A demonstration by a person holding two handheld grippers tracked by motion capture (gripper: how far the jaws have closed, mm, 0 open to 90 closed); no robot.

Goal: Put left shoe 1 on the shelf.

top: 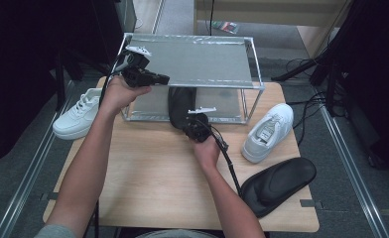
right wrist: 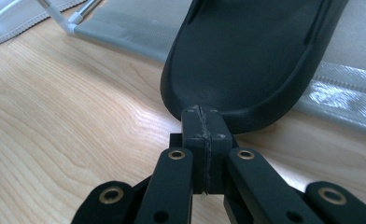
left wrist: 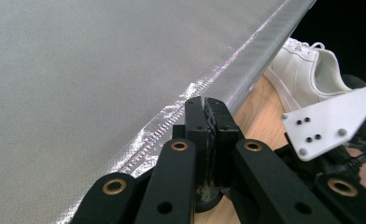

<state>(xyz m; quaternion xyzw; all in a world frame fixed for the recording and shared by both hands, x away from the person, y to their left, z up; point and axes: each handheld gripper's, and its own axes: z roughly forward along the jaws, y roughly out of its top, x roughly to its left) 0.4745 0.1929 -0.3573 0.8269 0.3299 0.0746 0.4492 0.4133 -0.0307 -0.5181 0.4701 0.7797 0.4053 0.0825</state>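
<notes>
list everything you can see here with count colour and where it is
black slide sandals: 2; one lying heel-out in the rack's lower level, right in front of the right gripper's tips; the other at the table's near right corner
white sneakers: 2; one on the table right of the rack, one off the table's left edge
shoe rack: 1, silver frame with grey fabric shelves, at the table's far side
table: 1, light wood
cables: several, black, on the floor at right
left gripper: 1, black, jaws shut, at the top shelf's near left edge
right gripper: 1, black, jaws shut, at the sandal's heel
</notes>
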